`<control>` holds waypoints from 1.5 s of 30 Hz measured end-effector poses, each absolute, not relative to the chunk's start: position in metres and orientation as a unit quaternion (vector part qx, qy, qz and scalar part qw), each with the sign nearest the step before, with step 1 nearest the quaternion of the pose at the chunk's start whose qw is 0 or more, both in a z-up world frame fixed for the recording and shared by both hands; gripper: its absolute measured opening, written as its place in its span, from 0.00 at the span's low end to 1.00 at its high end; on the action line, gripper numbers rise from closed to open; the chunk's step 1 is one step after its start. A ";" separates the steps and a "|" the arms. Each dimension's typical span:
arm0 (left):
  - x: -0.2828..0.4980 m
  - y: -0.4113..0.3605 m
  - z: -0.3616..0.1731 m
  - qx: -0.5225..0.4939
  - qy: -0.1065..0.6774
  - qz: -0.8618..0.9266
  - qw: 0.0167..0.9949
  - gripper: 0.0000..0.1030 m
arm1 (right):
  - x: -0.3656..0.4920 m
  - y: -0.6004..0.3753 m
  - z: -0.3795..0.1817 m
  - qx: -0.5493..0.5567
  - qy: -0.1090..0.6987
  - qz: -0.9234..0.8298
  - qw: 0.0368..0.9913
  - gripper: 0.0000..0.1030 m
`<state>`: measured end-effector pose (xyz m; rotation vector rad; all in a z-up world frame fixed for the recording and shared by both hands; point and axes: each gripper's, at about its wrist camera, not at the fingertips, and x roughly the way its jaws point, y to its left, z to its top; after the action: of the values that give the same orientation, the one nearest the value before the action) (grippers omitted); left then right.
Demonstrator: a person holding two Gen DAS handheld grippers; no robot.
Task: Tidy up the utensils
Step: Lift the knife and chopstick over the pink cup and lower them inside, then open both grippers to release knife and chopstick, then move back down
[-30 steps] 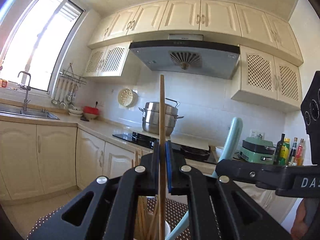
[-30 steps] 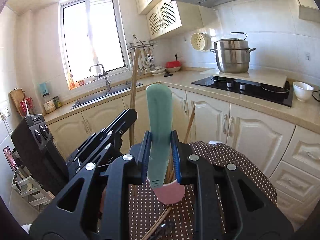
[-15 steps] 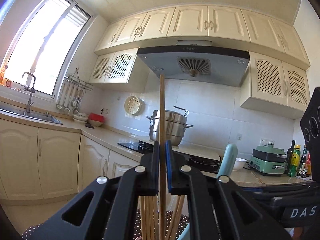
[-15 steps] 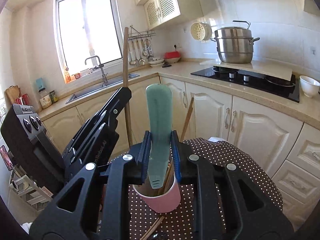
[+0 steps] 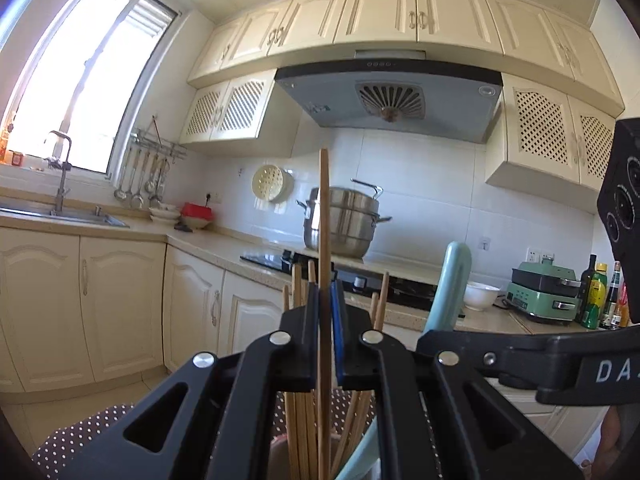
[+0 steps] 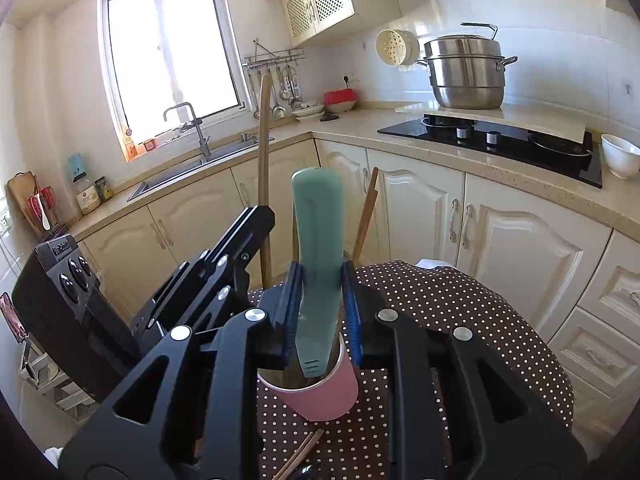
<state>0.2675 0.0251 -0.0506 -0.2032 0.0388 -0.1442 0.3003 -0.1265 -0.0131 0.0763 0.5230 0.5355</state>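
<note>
My left gripper (image 5: 326,300) is shut on a wooden chopstick (image 5: 324,220), held upright with its lower end in a pink cup (image 6: 324,394). Several other chopsticks (image 5: 298,292) stand in that cup. My right gripper (image 6: 322,292) is shut on a teal utensil handle (image 6: 319,232), upright, its lower end inside the cup's mouth. The left gripper (image 6: 256,224) shows in the right wrist view just left of the cup, and the teal handle (image 5: 450,284) shows in the left wrist view to the right.
The cup stands on a round table with a brown polka-dot cloth (image 6: 460,320). Loose chopsticks (image 6: 300,454) lie on the cloth near me. Behind are cream cabinets, a sink (image 6: 192,160), a stove (image 6: 492,136) and a steel pot (image 6: 466,70).
Both grippers have moved down toward the cup. The teal utensil's lower end has gone into the cup, and the chopstick has sunk among the others.
</note>
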 end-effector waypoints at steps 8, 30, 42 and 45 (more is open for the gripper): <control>0.258 0.034 -0.056 -0.105 0.048 -0.066 0.991 0.30 | 0.301 -0.124 -0.020 0.039 0.267 0.256 0.928 0.20; 0.242 0.048 -0.063 -0.113 0.123 -0.062 0.984 0.38 | 0.297 -0.117 -0.035 0.038 0.287 0.242 0.926 0.21; 0.229 0.051 -0.060 -0.109 0.132 -0.043 0.984 0.44 | 0.292 -0.117 -0.039 0.048 0.289 0.240 0.926 0.22; 0.225 0.051 -0.058 -0.107 0.136 -0.046 0.984 0.44 | 0.288 -0.118 -0.038 0.049 0.287 0.238 0.927 0.22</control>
<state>0.2248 0.0508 -0.0577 -0.2156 0.2733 -0.0915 0.2879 -0.1176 -0.0381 0.1008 0.5890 0.4873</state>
